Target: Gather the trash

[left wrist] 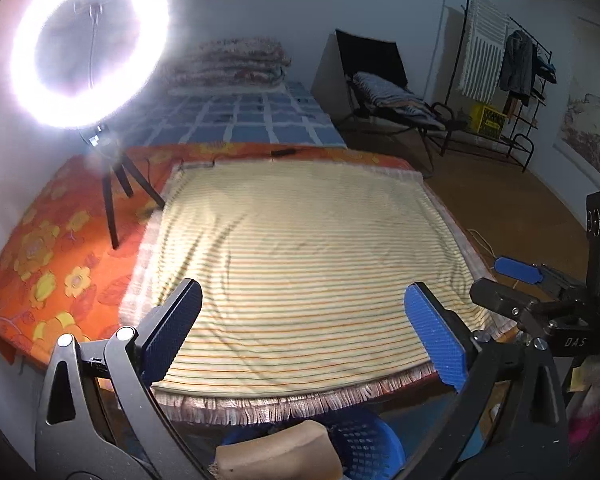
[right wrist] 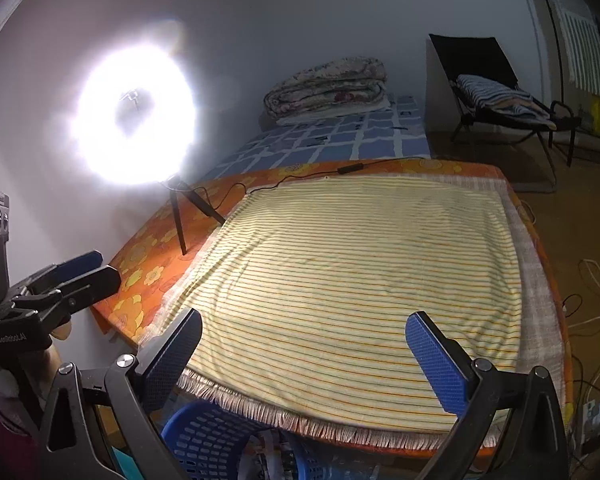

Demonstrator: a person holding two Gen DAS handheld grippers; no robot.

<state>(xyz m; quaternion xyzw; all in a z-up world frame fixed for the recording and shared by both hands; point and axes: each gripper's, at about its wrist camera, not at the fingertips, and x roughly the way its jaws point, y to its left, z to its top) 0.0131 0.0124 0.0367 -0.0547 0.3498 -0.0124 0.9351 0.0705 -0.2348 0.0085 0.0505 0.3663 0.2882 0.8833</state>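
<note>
Now, with both blue-padded black grippers, left (left wrist: 302,330) and right (right wrist: 304,358), spread wide and empty above the bare yellow striped fringed cloth (left wrist: 300,248): check for leftover scraps; trash apparently already down in the blue perforated plastic basket (right wrist: 208,444).

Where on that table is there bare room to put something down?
Nearly all the striped cloth lies bare, from its fringe to the cable at the far edge. The orange strip is crowded by the tripod. Below the fringe sits the blue basket.
</note>
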